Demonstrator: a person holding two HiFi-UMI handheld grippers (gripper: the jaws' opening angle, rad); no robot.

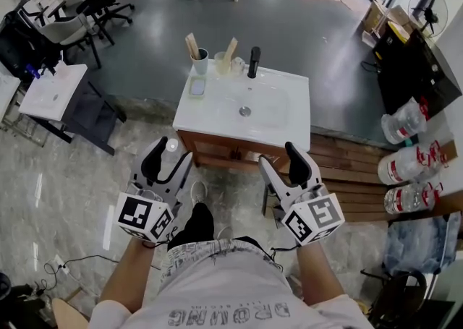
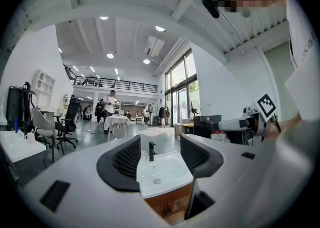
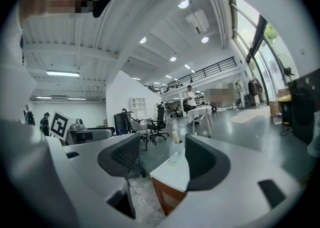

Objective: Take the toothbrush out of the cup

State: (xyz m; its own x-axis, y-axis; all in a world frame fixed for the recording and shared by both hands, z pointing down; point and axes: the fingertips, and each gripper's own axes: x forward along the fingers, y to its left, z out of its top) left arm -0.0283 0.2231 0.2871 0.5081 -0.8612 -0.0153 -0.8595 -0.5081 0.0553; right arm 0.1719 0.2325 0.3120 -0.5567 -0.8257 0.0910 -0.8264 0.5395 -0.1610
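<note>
Left claw (image 1: pixel 170 159), right claw (image 1: pixel 282 165): jaws wide apart, empty, well back from sink (image 1: pixel 295 124). Toothbrush (image 1: pixel 192 45) stands in cup (image 1: pixel 200 63), sink's back left corner. Step closer. Pinch handle above rim. Lift straight up. Don't tip cup.

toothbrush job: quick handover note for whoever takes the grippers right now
Left gripper: open, empty, held short of the washbasin.
Right gripper: open, empty, also short of it.
White cup stands at the washbasin's back left corner with the toothbrush upright in it. A clear cup beside it also holds a brush.
Done: nothing yet.
Left: reach in, grip the toothbrush, lift it out.
</note>
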